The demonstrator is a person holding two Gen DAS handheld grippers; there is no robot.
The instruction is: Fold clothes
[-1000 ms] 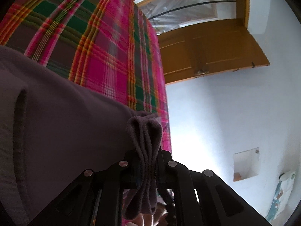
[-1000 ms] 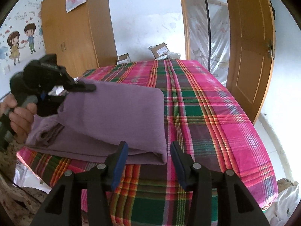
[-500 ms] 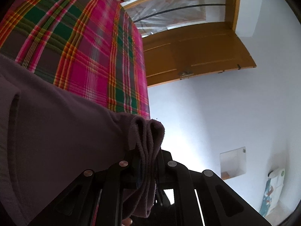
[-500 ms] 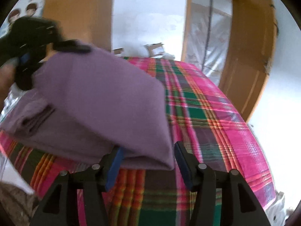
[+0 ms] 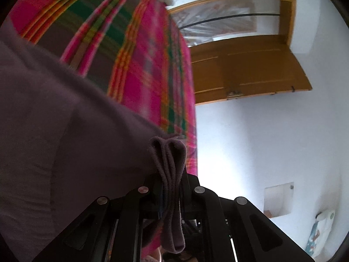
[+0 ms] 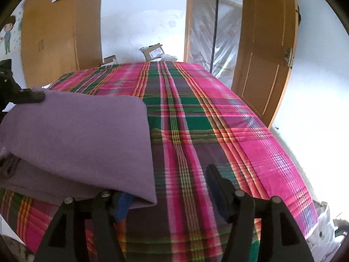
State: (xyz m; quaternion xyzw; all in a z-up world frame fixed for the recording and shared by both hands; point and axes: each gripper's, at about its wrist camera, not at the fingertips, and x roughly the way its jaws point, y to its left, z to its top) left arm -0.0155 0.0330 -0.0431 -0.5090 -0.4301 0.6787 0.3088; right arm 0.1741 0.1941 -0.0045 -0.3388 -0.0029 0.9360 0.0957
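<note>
A purple garment (image 6: 87, 135) lies folded on the near left part of the plaid bedspread (image 6: 196, 120). Its near corner drapes over the left finger (image 6: 124, 203) of my right gripper (image 6: 170, 194), which stands open with mostly bare bedspread between its fingers. At the garment's far left corner, the left gripper (image 6: 24, 96) grips the top layer and holds it slightly raised. In the left wrist view, my left gripper (image 5: 169, 181) is shut on a bunched, several-layer edge of the purple garment (image 5: 65, 135), which spreads away to the left over the bedspread (image 5: 141, 65).
An open wooden door (image 6: 264, 61) stands right of the bed and a wooden wardrobe (image 6: 61, 32) at the back left. Cardboard boxes (image 6: 152, 52) sit beyond the bed's far end. A white bag (image 6: 325, 224) lies on the floor at the lower right.
My right gripper has opened wider and shifted right, so the garment's corner now sits at its left finger instead of between both. The left gripper keeps its hold and has tilted.
</note>
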